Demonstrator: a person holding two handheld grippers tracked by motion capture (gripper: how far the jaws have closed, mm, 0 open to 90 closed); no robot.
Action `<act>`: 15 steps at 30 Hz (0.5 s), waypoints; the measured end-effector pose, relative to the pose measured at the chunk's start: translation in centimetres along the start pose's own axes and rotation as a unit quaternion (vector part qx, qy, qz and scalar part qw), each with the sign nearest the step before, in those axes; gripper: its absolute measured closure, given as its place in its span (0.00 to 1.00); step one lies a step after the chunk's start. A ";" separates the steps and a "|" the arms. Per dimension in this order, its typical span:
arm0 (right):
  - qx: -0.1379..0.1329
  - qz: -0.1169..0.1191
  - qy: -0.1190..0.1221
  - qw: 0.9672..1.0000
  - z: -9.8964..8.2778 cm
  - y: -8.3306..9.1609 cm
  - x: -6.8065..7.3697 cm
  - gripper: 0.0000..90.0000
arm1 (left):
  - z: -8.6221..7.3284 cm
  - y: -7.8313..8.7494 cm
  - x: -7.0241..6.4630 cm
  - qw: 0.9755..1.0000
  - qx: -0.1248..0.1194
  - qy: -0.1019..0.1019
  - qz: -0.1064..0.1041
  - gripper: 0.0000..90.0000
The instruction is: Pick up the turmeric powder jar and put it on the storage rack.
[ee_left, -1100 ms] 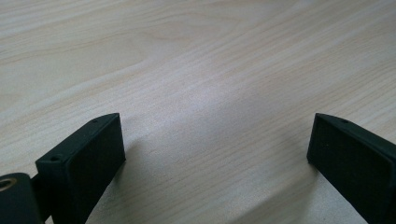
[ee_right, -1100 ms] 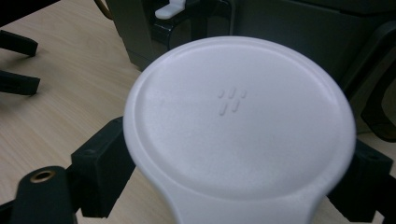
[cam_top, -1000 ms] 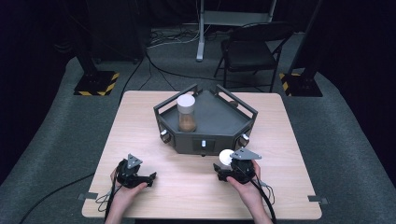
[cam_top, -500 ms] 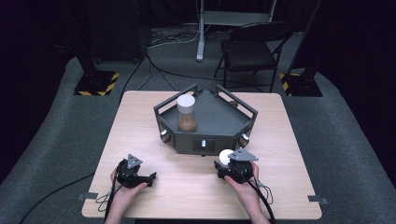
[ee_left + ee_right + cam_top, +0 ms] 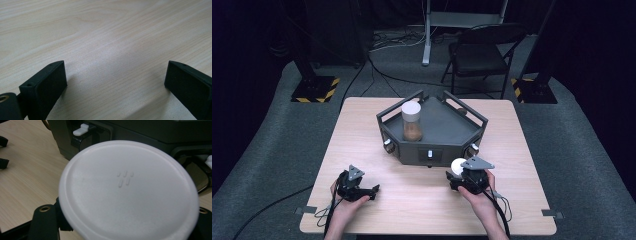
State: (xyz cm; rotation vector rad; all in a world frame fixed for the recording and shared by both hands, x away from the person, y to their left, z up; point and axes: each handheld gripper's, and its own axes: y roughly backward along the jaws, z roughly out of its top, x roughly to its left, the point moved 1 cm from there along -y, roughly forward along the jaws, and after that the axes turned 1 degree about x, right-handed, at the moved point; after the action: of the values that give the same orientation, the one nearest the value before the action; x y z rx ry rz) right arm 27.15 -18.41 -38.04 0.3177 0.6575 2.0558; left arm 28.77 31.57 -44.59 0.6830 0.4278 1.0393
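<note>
Wooden table is bearing a dark tray at twelve o'clock; inside it, a capped jar is being left untouched. A white lid is being clenched by the right gripper, not yet delivered. Left gripper is being rested at seven o'clock, jaws spread, empty.

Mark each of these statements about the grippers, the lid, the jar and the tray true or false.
1. The right gripper is shut on the white lid. True.
2. The left gripper holds the jar. False: its jaws stand open over bare table, with nothing between them.
3. The jar stands upright in the dark tray. True.
4. The jar is empty. False: brown contents sit in its lower part.
5. The tray sits on the floor. False: it rests on the wooden table.
</note>
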 end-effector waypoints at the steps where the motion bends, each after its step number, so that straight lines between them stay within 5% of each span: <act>1: 0.000 0.000 -0.001 1.000 0.1 0.1 -0.1 0.33 | 0.0 0.0 0.0 1.000 0.000 0.000 0.000 0.04; 15: -0.007 -0.004 -0.004 1.000 1.8 2.0 -1.6 0.33 | 0.0 0.0 0.0 1.000 0.000 0.000 0.000 0.04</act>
State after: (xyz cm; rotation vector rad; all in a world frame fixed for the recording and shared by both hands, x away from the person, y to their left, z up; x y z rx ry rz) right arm 27.44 -20.04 -35.32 0.3155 0.6377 2.0499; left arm 28.77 31.57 -44.59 0.6830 0.4277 1.0391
